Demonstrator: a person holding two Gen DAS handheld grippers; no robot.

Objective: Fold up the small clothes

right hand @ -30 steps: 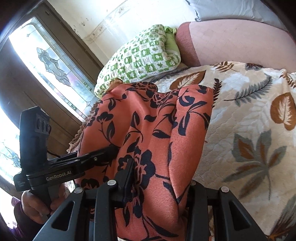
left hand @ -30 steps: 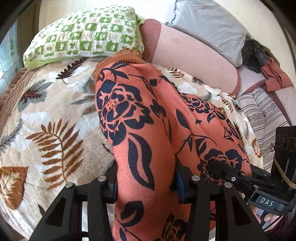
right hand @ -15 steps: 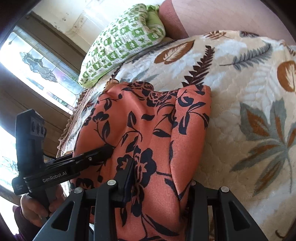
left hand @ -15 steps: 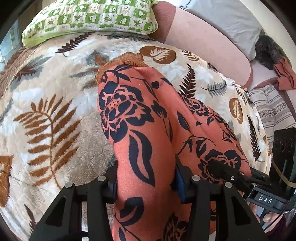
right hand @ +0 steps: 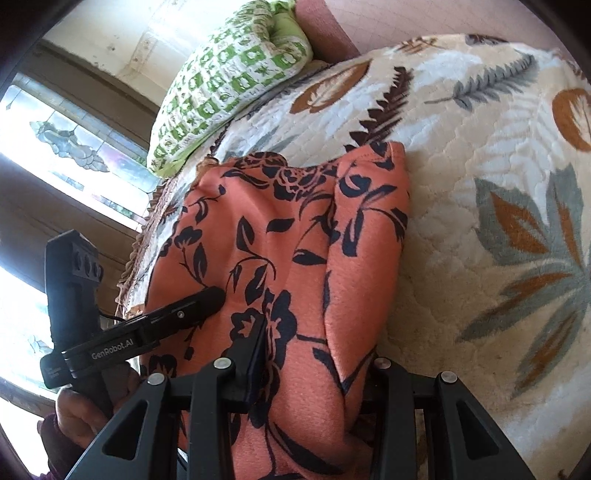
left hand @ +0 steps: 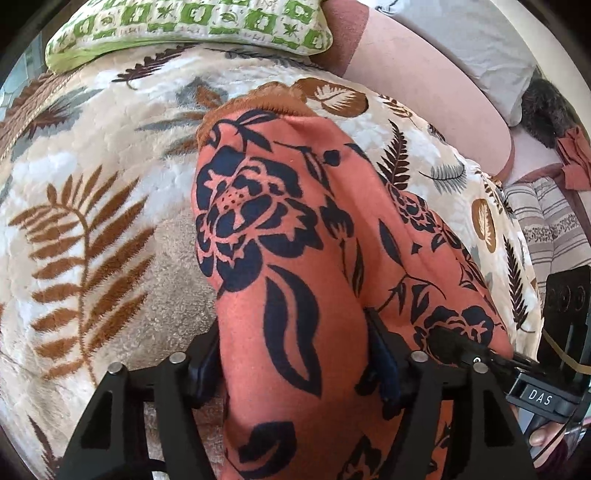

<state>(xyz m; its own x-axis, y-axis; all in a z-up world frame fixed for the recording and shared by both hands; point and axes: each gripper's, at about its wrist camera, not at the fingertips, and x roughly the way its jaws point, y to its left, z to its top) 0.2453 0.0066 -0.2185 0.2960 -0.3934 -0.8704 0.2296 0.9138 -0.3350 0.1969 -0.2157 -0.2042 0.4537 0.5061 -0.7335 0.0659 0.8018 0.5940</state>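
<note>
The orange floral garment (left hand: 280,258) now lies lower across the leaf-print bedspread (left hand: 92,221) in mid-frame, its far hem down, so the fold looks nearly laid: the left tool (left hand: 291,354) has just been spreading around it while the right tool (right hand: 317,354) pinches its near edge.

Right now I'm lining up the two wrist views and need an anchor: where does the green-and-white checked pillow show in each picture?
Left wrist view: the green-and-white checked pillow lies along the top edge, left of centre, beyond the orange garment with dark blue flowers.
Right wrist view: the pillow sits upper left of centre, beside the window.
Shared landmark: the garment's far edge on the cream leaf-patterned quilt points toward the pillow in both.
</note>
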